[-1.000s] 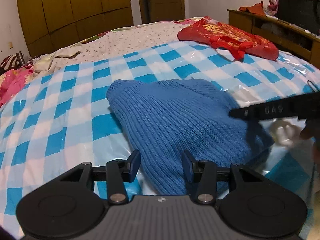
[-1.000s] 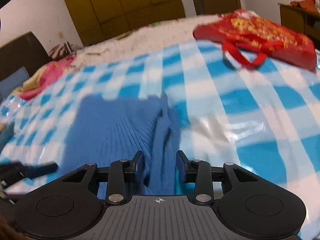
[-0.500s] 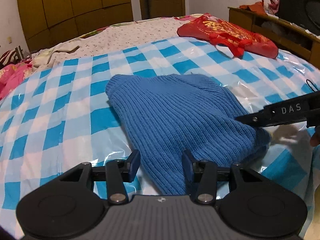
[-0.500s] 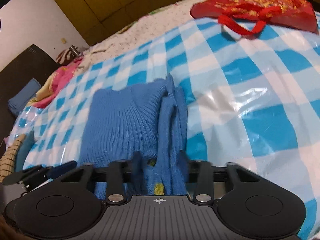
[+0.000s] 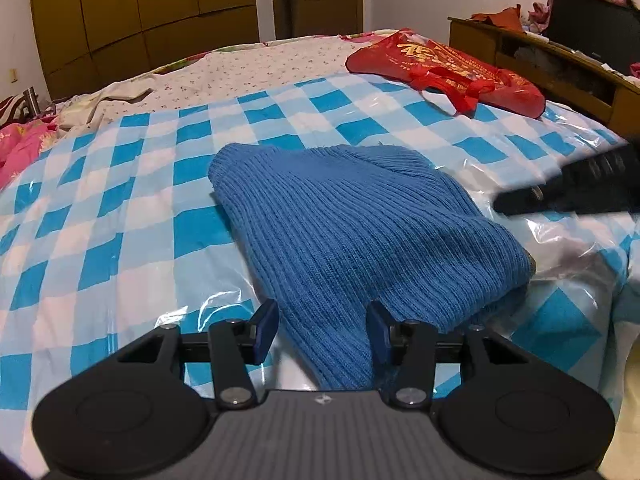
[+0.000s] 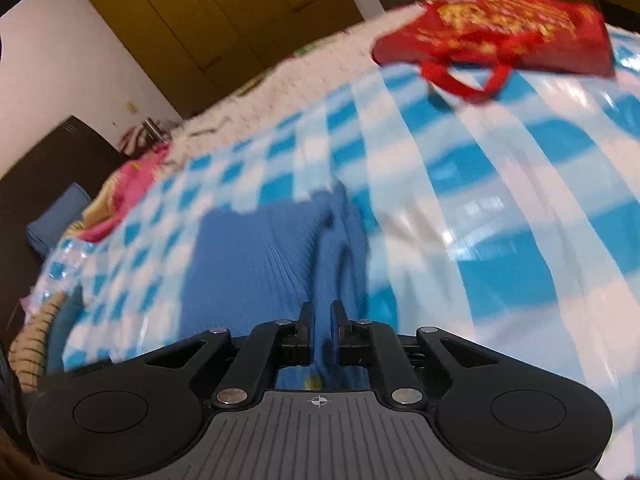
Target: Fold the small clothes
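Since a second ago right gripper [image 6: 322,334] jaws close on blue sweater [image 5: 360,236] edge; left gripper [image 5: 322,330] gapes at 6 o'clock. I'd lift slowly, evenly.

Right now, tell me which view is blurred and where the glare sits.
Right wrist view: motion-smeared, the blue ribbed knit sweater and red gift bag soft. Left wrist view: sharp, fisheye-bent at the edges; glare glints on the clear plastic over the blue-and-white checked sheet; only the right tongs blur.
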Tool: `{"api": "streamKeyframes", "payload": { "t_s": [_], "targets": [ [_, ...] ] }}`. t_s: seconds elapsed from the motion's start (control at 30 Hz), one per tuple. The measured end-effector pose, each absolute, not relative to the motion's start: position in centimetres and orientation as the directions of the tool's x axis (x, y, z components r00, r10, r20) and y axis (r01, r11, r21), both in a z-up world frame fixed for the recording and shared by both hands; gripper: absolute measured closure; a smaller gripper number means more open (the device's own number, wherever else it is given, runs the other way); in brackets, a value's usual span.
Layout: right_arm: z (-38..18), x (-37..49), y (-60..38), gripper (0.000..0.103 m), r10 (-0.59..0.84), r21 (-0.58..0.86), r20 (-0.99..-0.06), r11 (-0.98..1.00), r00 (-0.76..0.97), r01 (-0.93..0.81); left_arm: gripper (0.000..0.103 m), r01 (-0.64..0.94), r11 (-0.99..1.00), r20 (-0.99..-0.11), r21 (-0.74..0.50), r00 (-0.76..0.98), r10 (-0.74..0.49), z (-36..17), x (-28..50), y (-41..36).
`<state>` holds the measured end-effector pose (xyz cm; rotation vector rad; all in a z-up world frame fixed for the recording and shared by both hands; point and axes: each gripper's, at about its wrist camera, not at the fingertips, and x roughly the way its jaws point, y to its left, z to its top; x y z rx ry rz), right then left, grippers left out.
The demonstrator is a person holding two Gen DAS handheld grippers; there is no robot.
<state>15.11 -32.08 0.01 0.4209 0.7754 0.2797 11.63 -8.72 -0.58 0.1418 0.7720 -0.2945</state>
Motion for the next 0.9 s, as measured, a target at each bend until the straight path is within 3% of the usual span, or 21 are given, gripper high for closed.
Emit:
{"api": "streamKeyframes", "payload": {
  "t_s": [0.1, 0.3, 0.37, 0.4, 0.43, 0.5, 0.7, 0.83, 0.9],
  "targets": [
    [0.1, 17.5, -31.3, 0.063, 0.407, 0.473, -0.610, 0.875, 0.680, -0.099, 0.045, 0.303, 0.953, -0.694, -0.003, 0.685, -0.220, -0.3, 11.6, -8.4],
    [-1.2, 21.6, -28.5, 0.050, 0.431, 0.453, -0.645, 0.881, 0.630, -0.139, 0.045, 0.292, 0.956, -0.685, 0.005, 0.698, -0.210, -0.2, 12.2, -8.1],
    [-1.9, 22.2, -27.7, 0.050, 0.406, 0.414, -0.668, 0.899, 0.624, -0.142, 0.045, 0.292, 0.956, -0.697, -0.001, 0.686, -0.210, -0.6, 12.5, -8.2],
    [-2.2, 22.5, -27.5, 0.057, 0.391, 0.403, -0.677, 0.906, 0.624, -0.131, 0.045, 0.292, 0.957, -0.696, 0.002, 0.687, -0.208, -0.7, 12.5, -8.3],
    [-2.3, 22.5, -27.5, 0.073, 0.388, 0.405, -0.678, 0.906, 0.624, -0.123, 0.045, 0.293, 0.956, -0.694, 0.007, 0.690, -0.206, -0.7, 12.5, -8.4],
    [-1.8, 22.1, -27.8, 0.091, 0.398, 0.423, -0.667, 0.898, 0.630, -0.119, 0.045, 0.297, 0.955, -0.685, 0.014, 0.699, -0.207, -0.6, 12.3, -8.5],
    [-0.2, 18.8, -30.7, 0.093, 0.384, 0.497, -0.583, 0.866, 0.716, -0.060, 0.044, 0.321, 0.947, -0.655, -0.004, 0.715, -0.245, -0.2, 12.0, -8.6],
    [-3.2, 19.5, -30.7, 0.093, 0.331, 0.469, -0.656, 0.883, 0.678, 0.024, 0.042, 0.310, 0.950, -0.720, -0.044, 0.649, -0.245, -1.9, 13.3, -8.6],
    [-2.9, 19.1, -30.6, 0.091, 0.331, 0.465, -0.646, 0.885, 0.688, 0.011, 0.042, 0.304, 0.951, -0.720, -0.056, 0.647, -0.249, -1.7, 13.2, -8.3]
  ]
}}
